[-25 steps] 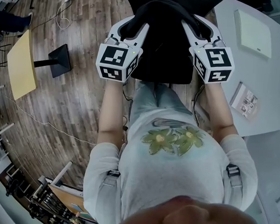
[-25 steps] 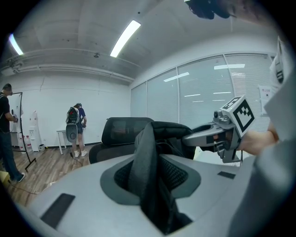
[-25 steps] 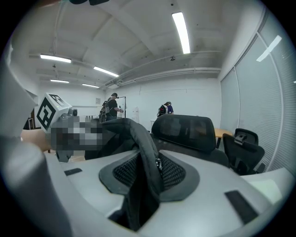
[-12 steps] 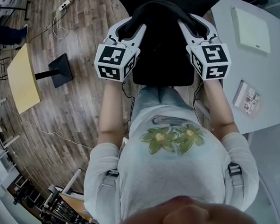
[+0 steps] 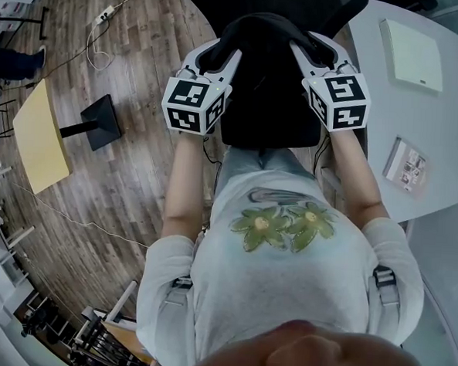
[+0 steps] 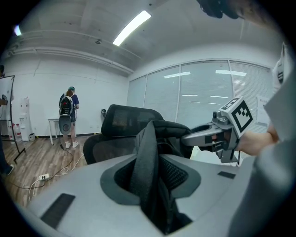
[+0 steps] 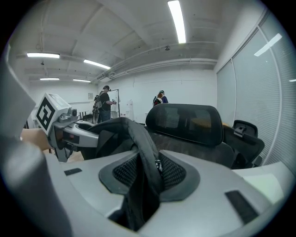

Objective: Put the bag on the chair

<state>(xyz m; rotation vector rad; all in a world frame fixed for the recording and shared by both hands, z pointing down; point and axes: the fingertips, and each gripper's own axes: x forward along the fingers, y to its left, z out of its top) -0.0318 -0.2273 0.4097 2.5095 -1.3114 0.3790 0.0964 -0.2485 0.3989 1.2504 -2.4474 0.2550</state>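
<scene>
A black bag (image 5: 266, 61) hangs between my two grippers, over the black office chair (image 5: 325, 2) whose backrest shows at the top of the head view. My left gripper (image 5: 221, 54) is shut on the bag's left strap, my right gripper (image 5: 304, 47) on its right strap. In the left gripper view the strap (image 6: 147, 157) is pinched between the jaws of the left gripper (image 6: 155, 194), with the chair's backrest (image 6: 132, 121) behind. The right gripper view shows the right gripper (image 7: 141, 194) clamped on the bag's strap (image 7: 145, 157), the chair (image 7: 185, 121) just beyond.
To the right stands a grey table (image 5: 441, 129) with a white pad (image 5: 411, 44) and a booklet (image 5: 405, 162). A yellow side table (image 5: 40, 136), a black stand base (image 5: 101, 120) and a power strip (image 5: 109, 12) with its cable are on the wood floor at left. People (image 6: 68, 115) stand far off.
Both grippers have carried the bag a little forward and down toward the chair, whose backrest now shows more at the top. Both grips are unchanged.
</scene>
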